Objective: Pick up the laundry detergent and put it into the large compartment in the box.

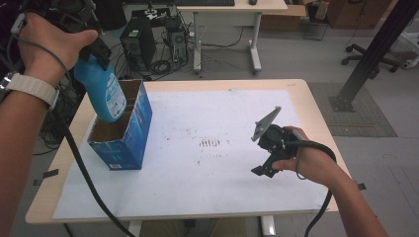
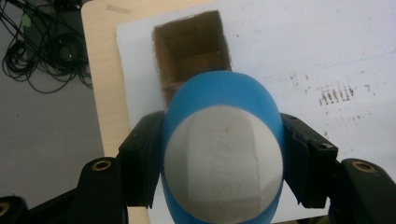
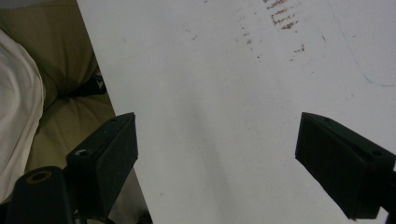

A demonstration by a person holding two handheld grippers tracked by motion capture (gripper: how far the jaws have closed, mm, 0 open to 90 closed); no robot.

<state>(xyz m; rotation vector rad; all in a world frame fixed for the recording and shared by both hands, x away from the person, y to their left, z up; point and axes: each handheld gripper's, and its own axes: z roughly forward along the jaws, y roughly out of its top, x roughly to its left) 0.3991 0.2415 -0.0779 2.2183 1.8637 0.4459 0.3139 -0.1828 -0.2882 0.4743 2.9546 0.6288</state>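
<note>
Bottle (image 1: pixel 104 91): smooth blue plastic, glossy label, matt white base. Box (image 1: pixel 129 139): printed blue card outside, raw brown cardboard inside. Sheet (image 1: pixel 207 187): matt white, smudged. Table (image 1: pixel 316 116): pale wood-look.

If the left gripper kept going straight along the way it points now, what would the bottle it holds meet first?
Probably the inside of the blue cardboard box. The left gripper points down, shut on the blue bottle, whose lower end seems already inside an open compartment. The compartment floor would likely come first; depth is unclear.
</note>
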